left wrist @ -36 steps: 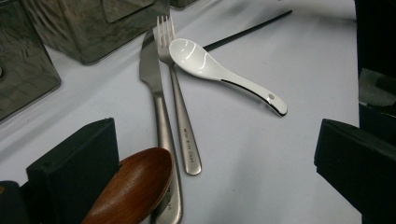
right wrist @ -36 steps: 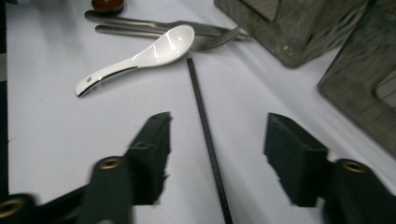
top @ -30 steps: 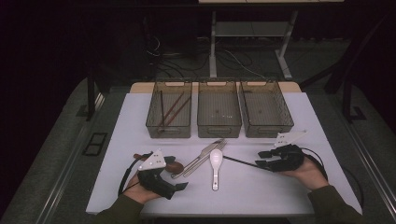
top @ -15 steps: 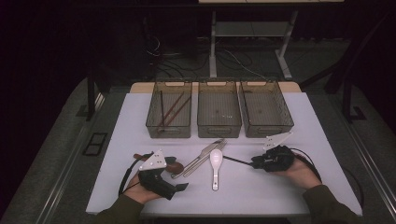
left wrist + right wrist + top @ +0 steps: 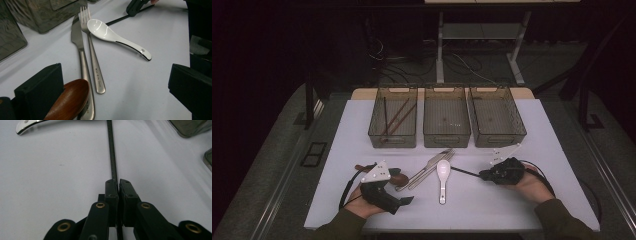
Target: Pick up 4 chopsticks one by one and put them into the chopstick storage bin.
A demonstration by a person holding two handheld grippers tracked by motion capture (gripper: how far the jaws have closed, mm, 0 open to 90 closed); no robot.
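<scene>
Nearest to us, the right gripper has just been closing, and now we see its jaws clamped tight on a thin black chopstick, which runs straight out from the tips toward twelve o'clock in the right gripper view. In the high view that right gripper sits at about four o'clock on the white table, and the chopstick pokes out of it toward nine o'clock, its far end close by the white spoon.

Over on our left, the left gripper rests at seven o'clock, and we see its jaws standing wide apart, gripping nothing. In the left gripper view a brown wooden spoon lies just beside the left-hand jaw, on top of the handle of a steel knife. A fork lies alongside that knife, and the white spoon's bowl rests against the fork.

Farther off at twelve o'clock, three trays stand in a row, and the left one holds brown chopsticks.
</scene>
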